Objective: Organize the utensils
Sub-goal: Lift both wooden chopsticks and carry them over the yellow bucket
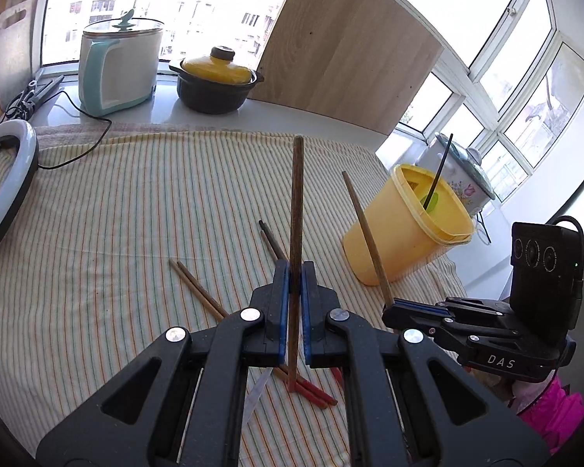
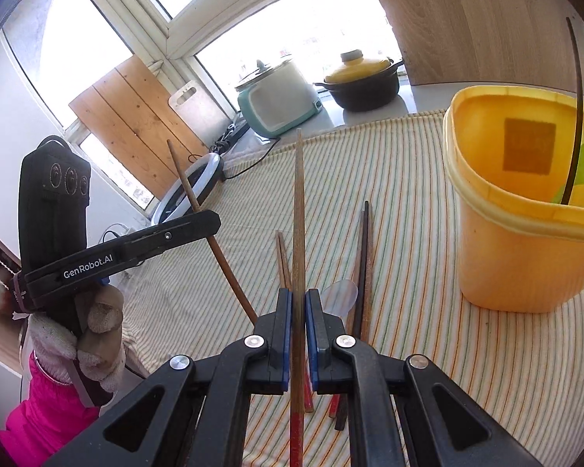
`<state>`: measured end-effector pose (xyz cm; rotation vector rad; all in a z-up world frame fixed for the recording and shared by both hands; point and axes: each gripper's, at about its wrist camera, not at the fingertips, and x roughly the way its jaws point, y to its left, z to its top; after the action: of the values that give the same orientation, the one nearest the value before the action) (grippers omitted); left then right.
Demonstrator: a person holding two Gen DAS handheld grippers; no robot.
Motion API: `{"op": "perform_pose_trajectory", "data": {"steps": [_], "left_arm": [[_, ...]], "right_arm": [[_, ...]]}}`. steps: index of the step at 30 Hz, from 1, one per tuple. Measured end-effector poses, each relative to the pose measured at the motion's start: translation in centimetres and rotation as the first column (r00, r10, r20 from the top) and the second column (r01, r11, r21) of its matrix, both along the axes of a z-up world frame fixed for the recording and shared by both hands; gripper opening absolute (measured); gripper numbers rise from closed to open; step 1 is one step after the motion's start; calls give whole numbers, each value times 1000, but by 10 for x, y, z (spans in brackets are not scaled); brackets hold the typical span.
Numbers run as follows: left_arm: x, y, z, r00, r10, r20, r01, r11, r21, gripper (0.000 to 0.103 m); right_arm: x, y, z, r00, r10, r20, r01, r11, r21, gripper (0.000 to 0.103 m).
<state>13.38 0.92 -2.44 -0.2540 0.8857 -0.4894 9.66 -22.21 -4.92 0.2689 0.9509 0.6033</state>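
While my left claw (image 1: 295,284) is clamped on one chopstick (image 1: 296,210) at the centre of the left wrist frame, that stick stands nearly upright, its red end low near the bench. My right claw (image 2: 299,311) grips a second chopstick (image 2: 299,210) the same way, at the centre of the right wrist frame, pointing up and away along the fingers. Each claw shows in the other's frame: the right one at lower right in the left view, with its stick leaning up to the left; the left one at middle left in the right view.

More chopsticks (image 1: 198,292) lie loose on the striped cloth (image 1: 136,202) below the claws, some red-tipped, some dark, beside a clear plastic spoon (image 2: 340,297). A yellow tub (image 1: 405,225) stands on the cloth at right of the left frame, a dark stick (image 1: 440,173) leaning inside it. On the bench at upper left of that frame sit a teal cooker (image 1: 118,68) and a black pot (image 1: 214,81) with a yellow lid.
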Motion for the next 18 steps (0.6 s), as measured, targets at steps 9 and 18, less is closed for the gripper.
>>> {"op": "perform_pose_trajectory", "data": {"steps": [9,18], "left_arm": [[-6,-14,41,996,-31,87,34,999,-30,3],[-7,-32,71,987,-64,150,76,994,-75,3]], "right_arm": [[-2,-23,37,990,-68,121,66,998,18,5],[4,-57,60,970,-161,183,155,987,49,5]]}}
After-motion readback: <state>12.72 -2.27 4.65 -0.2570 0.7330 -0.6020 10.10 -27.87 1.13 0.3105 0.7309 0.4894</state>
